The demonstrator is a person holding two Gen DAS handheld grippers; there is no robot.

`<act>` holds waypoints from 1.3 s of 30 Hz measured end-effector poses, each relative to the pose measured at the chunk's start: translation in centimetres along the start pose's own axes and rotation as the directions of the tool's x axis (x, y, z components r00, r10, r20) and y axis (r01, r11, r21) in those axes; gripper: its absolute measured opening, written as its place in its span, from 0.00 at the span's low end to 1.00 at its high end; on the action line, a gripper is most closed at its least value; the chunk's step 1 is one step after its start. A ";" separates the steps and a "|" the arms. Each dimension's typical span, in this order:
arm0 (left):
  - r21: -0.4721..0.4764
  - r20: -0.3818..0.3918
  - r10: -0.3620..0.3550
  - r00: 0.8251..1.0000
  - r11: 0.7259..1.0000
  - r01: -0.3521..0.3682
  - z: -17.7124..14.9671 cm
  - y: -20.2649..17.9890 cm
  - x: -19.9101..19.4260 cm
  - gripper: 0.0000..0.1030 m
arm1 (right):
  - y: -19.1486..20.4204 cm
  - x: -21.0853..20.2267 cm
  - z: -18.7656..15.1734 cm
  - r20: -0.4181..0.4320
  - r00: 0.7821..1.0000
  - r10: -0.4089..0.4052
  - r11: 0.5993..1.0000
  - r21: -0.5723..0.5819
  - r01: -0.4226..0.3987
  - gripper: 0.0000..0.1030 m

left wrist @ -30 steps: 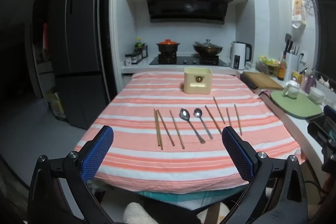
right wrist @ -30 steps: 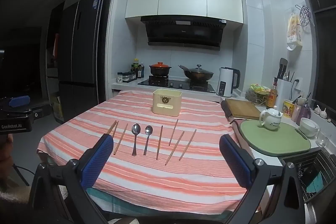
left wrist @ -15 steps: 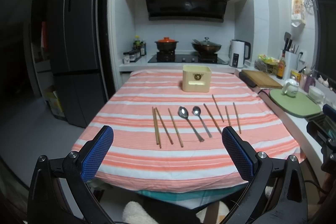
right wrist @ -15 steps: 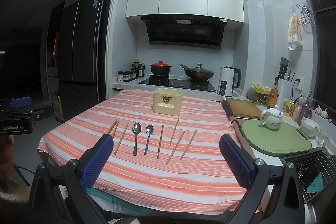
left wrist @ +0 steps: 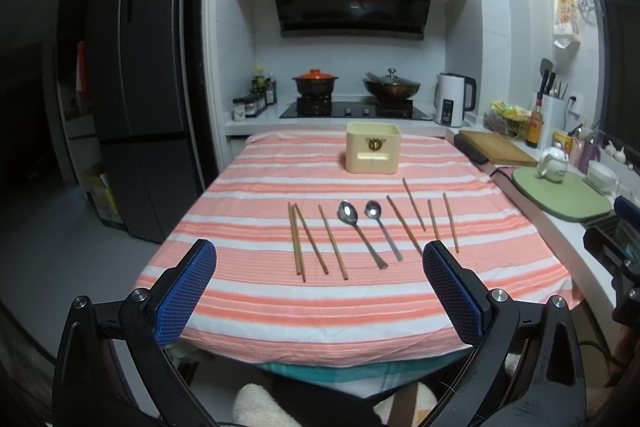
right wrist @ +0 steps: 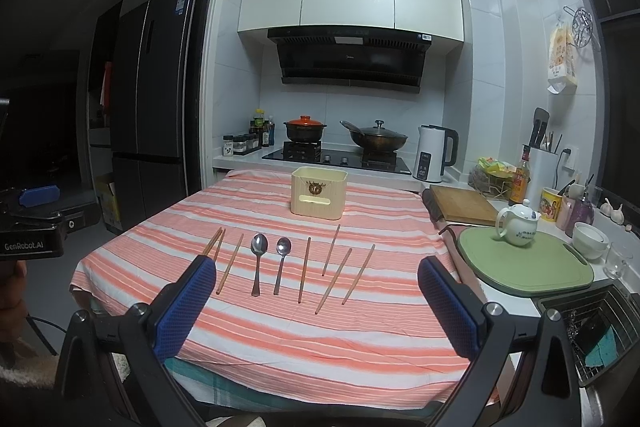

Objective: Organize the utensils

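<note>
Several wooden chopsticks (left wrist: pixel 297 243) (right wrist: pixel 305 269) and two metal spoons (left wrist: pixel 362 235) (right wrist: pixel 257 263) lie in a row across a table with an orange-and-white striped cloth (left wrist: pixel 320 303) (right wrist: pixel 360 339). A cream utensil holder box (left wrist: pixel 373 147) (right wrist: pixel 319 191) stands upright behind them. My left gripper (left wrist: pixel 318 295) is open and empty, held off the table's near edge. My right gripper (right wrist: pixel 314 301) is open and empty, also in front of the near edge. The left gripper's body shows at the left of the right wrist view (right wrist: pixel 32 223).
A counter runs along the right with a cutting board (right wrist: pixel 464 205), a green mat (right wrist: pixel 524 263) bearing a white teapot (right wrist: pixel 518 225), bowls and a sink rack (right wrist: pixel 592 331). A stove with pots (right wrist: pixel 344 139) and a kettle (right wrist: pixel 434 153) stand behind. A fridge (left wrist: pixel 140 147) is at the left.
Both grippers have shifted slightly, so the table appears a little lower and nearer in both views. Nothing on the table has moved.
</note>
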State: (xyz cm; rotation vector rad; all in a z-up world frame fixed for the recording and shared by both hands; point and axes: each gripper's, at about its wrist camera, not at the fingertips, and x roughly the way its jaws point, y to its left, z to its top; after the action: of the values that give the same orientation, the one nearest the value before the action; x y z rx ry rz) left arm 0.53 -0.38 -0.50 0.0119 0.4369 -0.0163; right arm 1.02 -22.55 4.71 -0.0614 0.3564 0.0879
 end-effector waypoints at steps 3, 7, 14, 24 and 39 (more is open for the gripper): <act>0.000 -0.003 -0.004 1.000 1.000 0.004 0.0 0.1 0.1 1.00 | -0.1 0.0 0.0 -0.003 1.000 -0.002 1.000 0.000 0.002 1.00; 0.004 -0.007 -0.005 1.000 1.000 0.005 0.1 0.0 0.2 1.00 | -0.4 -0.1 0.2 -0.001 1.000 -0.006 1.000 0.003 0.006 1.00; 0.014 -0.011 -0.008 1.000 1.000 0.009 0.3 -0.3 0.3 1.00 | -0.7 0.1 0.2 -0.007 1.000 -0.010 1.000 0.011 0.010 1.00; 0.015 -0.017 -0.009 1.000 1.000 0.009 0.4 -0.3 0.5 1.00 | -0.6 0.6 0.3 -0.014 1.000 -0.003 1.000 0.008 0.003 1.00; 0.020 -0.024 -0.015 1.000 1.000 0.015 0.5 -0.2 0.8 1.00 | -0.5 0.7 0.2 -0.019 1.000 -0.004 1.000 0.012 0.005 1.00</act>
State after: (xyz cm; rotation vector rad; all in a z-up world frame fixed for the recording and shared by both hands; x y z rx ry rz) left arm 1.42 -0.57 -0.38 0.0289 0.4609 -0.0353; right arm 1.76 -22.96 4.70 -0.0513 0.3754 0.0807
